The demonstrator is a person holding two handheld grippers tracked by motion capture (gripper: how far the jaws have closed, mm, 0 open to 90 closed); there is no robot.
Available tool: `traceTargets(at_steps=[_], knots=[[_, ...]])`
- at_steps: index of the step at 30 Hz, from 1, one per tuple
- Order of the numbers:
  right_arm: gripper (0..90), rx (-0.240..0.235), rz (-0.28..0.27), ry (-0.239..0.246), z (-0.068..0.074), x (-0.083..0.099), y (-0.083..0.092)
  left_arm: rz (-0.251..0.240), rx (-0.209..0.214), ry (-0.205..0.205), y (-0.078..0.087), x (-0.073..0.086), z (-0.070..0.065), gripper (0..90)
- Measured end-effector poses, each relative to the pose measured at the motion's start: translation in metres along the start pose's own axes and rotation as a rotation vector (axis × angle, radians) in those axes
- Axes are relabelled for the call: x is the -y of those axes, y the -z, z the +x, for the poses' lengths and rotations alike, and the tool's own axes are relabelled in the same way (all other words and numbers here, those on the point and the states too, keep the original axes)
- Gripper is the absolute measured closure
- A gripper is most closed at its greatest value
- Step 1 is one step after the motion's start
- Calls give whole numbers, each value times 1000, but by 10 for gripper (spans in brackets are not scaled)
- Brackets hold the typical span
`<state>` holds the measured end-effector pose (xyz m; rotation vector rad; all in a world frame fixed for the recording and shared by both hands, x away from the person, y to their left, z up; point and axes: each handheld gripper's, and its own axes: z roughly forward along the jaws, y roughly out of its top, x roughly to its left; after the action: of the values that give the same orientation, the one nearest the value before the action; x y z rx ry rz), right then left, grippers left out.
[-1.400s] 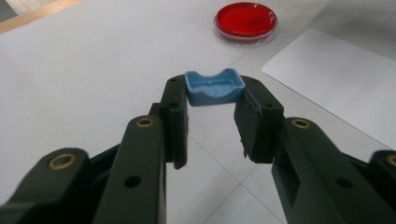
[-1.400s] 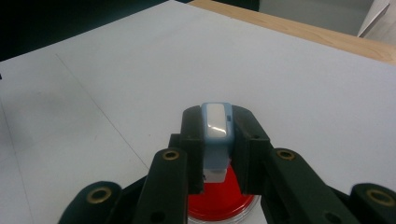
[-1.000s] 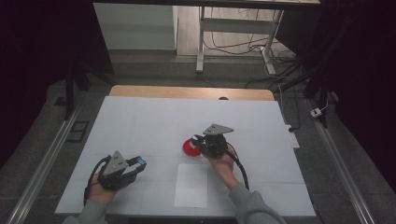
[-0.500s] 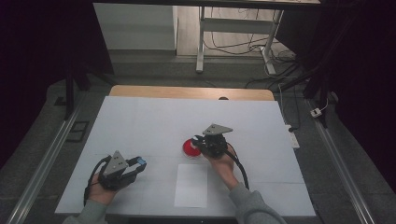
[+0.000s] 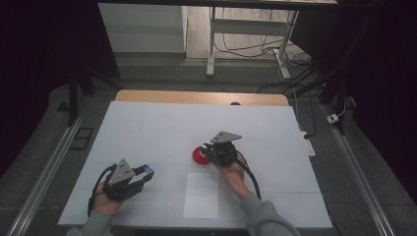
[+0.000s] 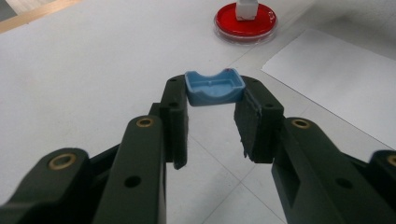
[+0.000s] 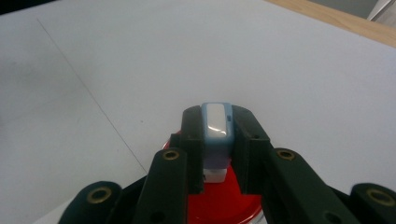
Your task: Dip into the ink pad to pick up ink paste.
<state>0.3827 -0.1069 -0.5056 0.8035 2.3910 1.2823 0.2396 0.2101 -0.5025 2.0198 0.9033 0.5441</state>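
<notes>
My left gripper [image 5: 145, 173] rests at the table's front left, shut on a small light-blue cap [image 6: 214, 87] that sits hollow side up between its fingertips. My right gripper [image 5: 210, 152] is near the middle of the table, shut on a small pale blue and white stamp [image 7: 216, 125]. The stamp's lower end stands on a round red ink pad [image 5: 197, 156], whose red dish [image 7: 219, 207] lies right under the jaws. In the left gripper view the red pad [image 6: 245, 21] lies ahead with the stamp's white base [image 6: 246, 8] standing on it.
A blank white sheet of paper [image 5: 202, 195] lies flat near the front edge, between the two hands. The white table cover [image 5: 157, 128] has a wooden strip [image 5: 196, 97] along its far edge. Metal rails run along both sides.
</notes>
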Motion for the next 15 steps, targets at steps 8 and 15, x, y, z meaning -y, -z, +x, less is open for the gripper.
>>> traceTargets(at_steps=[8, 15], knots=[[753, 1, 8, 0, 0, 1, -2, 1, -2, -1, 0, 0, -1, 649], [754, 21, 17, 26, 4, 3, -5, 1, -2, 0, 0, 0, 0, 649]])
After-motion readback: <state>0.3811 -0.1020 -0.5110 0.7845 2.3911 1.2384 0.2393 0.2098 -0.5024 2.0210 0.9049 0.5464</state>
